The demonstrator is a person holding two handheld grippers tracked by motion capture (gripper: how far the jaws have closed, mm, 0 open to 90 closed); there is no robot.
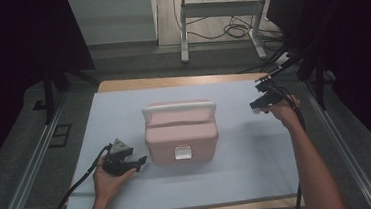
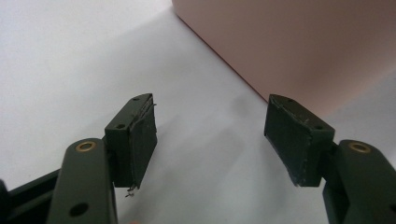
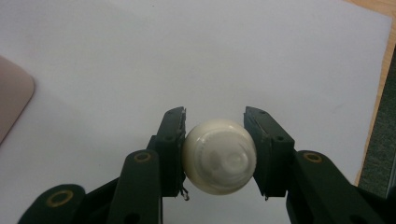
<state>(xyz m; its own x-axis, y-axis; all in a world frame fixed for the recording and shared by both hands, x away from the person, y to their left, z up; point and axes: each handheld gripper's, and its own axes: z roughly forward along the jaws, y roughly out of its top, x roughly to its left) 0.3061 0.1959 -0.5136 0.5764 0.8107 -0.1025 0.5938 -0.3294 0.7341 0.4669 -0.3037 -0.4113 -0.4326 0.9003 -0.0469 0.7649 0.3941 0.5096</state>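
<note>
A pink lidded box (image 1: 181, 136) with a white handle (image 1: 179, 108) and a white front latch sits in the middle of the table. Its pink wall (image 2: 299, 42) shows close ahead in the left gripper view. My left gripper (image 1: 139, 164) rests on the mat just left of the box; its jaws stand open with nothing between them (image 2: 210, 140). My right gripper (image 1: 257, 108) is lifted off the mat right of the box, shut on a white round object (image 3: 219, 155) pressed between both pads. The same white round object (image 1: 257, 111) shows small at the jaw tips.
A pale mat (image 1: 123, 109) covers the wooden table (image 1: 171, 80). The mat's right edge and the bare wood (image 3: 385, 56) lie close to my right gripper. Beyond the table stand a metal frame (image 1: 183, 29) and cables on the floor.
</note>
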